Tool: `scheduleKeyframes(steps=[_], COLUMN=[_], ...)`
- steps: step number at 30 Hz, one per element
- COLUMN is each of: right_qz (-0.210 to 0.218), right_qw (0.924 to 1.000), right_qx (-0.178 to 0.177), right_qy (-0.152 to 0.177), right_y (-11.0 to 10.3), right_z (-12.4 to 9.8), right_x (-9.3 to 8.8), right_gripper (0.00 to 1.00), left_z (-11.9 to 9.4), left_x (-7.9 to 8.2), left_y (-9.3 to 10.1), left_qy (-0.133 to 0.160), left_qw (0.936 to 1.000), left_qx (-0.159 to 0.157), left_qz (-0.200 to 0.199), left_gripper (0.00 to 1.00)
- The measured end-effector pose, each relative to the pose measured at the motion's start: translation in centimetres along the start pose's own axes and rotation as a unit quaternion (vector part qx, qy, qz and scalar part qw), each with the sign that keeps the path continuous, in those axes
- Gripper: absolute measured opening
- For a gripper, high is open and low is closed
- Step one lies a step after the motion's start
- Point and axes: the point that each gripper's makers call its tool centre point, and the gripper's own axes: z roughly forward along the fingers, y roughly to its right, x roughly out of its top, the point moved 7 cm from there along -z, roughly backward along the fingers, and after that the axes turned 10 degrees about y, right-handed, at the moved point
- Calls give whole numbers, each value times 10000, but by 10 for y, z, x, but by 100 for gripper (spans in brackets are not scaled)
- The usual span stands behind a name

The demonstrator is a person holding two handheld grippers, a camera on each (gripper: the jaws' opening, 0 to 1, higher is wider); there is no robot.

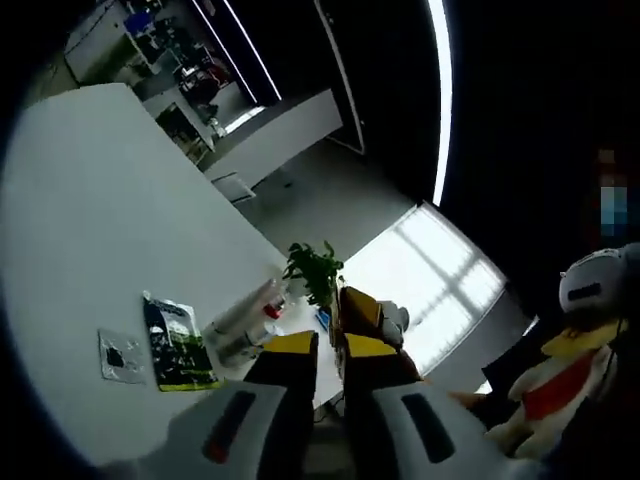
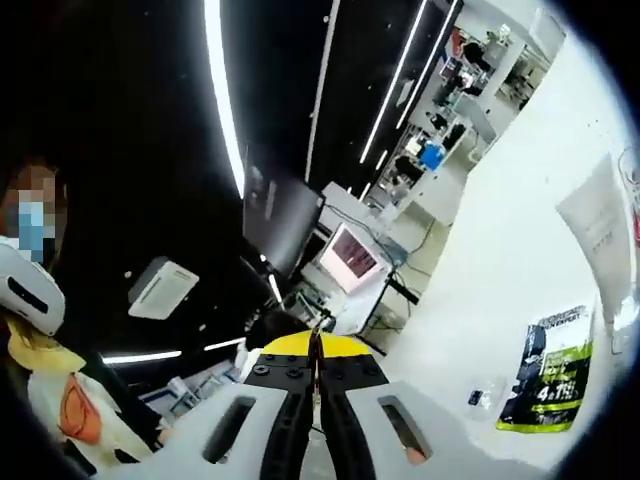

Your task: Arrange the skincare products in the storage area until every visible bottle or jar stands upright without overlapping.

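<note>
The white table (image 1: pixel 90 220) runs tilted through the left gripper view. Near its edge lie a black-and-green sachet (image 1: pixel 180 345), a small white card (image 1: pixel 122 357) and a clear bottle (image 1: pixel 245 325) on its side with a red cap. My left gripper (image 1: pixel 331 346) hovers just beyond them, its yellow-tipped jaws a narrow gap apart with nothing between. In the right gripper view a white tube (image 2: pixel 600 225) and the same black-and-green sachet (image 2: pixel 548 375) lie on the table (image 2: pixel 500 250) at the right. My right gripper (image 2: pixel 315 352) is shut and empty, held off the table.
A small green plant (image 1: pixel 315 268), a brown box (image 1: pixel 360 310) and a white jar (image 1: pixel 393 318) stand at the table's far corner. A monitor (image 2: pixel 350 258) and shelving (image 2: pixel 470 70) lie behind. A white, yellow and orange figure (image 2: pixel 40 330) is beside the table.
</note>
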Motion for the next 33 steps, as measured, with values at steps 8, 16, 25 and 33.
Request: scheduleKeyframes(steps=[8, 16, 25, 33], right_qz=[358, 210, -880, -1253], right_qw=[9985, 9989, 9957, 9907], right_qx=[-191, -263, -285, -278], right_qy=[360, 330, -101, -445], right_y=[2, 3, -2, -1], right_z=[1, 1, 0, 6], right_x=[-9, -13, -8, -1], right_gripper=[1, 1, 1, 3], left_z=[-2, -2, -3, -2], left_x=[-18, -16, -18, -17], left_y=[0, -3, -2, -2], left_qy=[-175, 160, 308, 341], left_qw=[9995, 9987, 9951, 9936], left_qx=[257, 437, 544, 584], left_qz=[-61, -184, -766, -907], left_gripper=[4, 1, 0, 0])
